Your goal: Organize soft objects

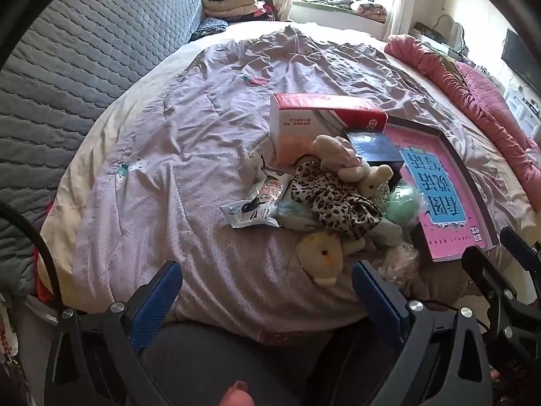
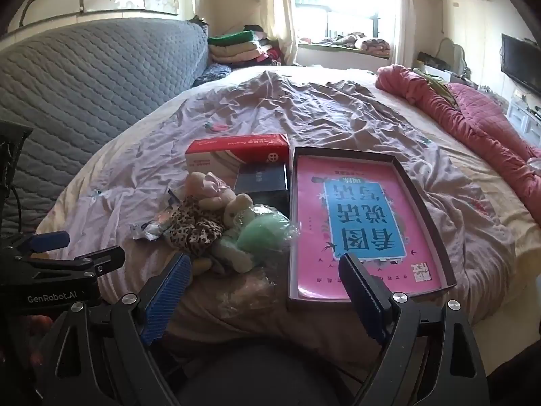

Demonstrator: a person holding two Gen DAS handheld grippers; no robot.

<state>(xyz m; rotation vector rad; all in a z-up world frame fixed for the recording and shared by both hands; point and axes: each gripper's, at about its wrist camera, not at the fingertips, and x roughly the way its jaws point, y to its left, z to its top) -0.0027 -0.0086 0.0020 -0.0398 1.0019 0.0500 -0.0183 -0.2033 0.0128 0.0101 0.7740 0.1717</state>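
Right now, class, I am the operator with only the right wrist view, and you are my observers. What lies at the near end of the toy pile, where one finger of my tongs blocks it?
Observer: A cream-yellow plush lies on the bedspread, just in front of the leopard-print cloth.
Operator: I see the left tongs only from the side. Are they free?
Observer: Yes. The left tongs are wide open, with nothing between them.
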